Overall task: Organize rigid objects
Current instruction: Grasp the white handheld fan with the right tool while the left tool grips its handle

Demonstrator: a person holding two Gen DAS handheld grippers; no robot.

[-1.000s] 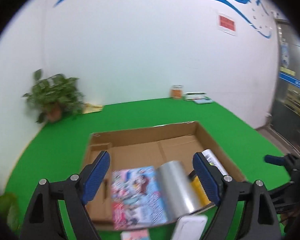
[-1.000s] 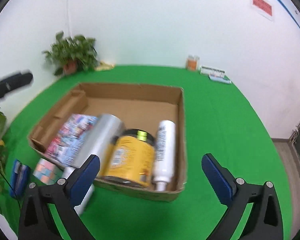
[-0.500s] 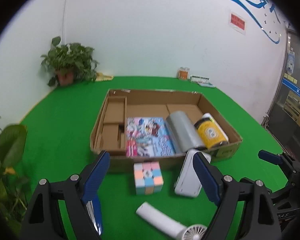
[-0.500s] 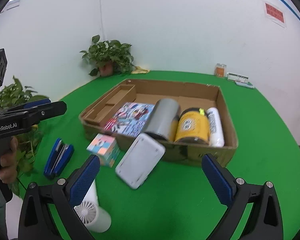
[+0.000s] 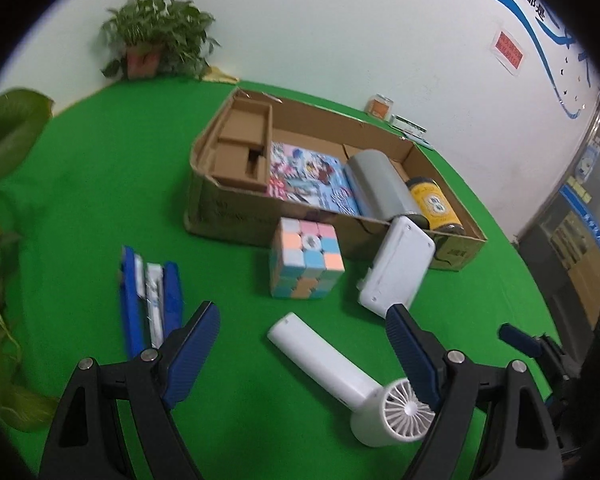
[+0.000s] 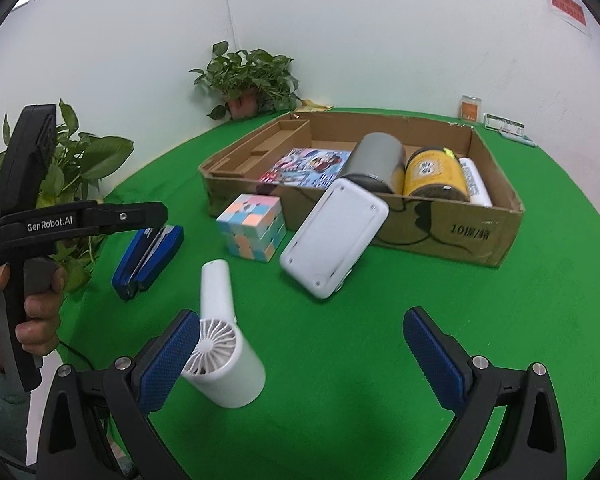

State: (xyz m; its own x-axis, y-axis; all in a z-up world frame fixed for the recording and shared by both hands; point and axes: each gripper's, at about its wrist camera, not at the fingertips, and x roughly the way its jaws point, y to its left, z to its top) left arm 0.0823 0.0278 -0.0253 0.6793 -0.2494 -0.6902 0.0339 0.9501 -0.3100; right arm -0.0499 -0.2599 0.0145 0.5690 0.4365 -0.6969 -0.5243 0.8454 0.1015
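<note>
- Left tongs [image 5: 302, 344]: jaws wide apart, nothing held; they hang over the green table [image 5: 80, 208].
- Right tongs [image 6: 300, 354]: jaws also wide, nothing gripped.
- White hand fan [image 6: 220, 344]: lying on the table, near side, fan head just beside the right tongs' left pad (contact unclear).
- Pastel cube [image 5: 306, 262] and white flat device [image 5: 396, 268]: close to the cardboard box [image 5: 236, 216] near wall; device leans on it.
- Blue stapler [image 5: 150, 296]: left of cube.
- In box: picture book [image 5: 308, 178], grey cylinder [image 5: 380, 186], yellow jar [image 6: 434, 174], white bottle [image 6: 474, 184].

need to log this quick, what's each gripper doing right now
left gripper: open, holding nothing
right gripper: open, holding nothing
</note>
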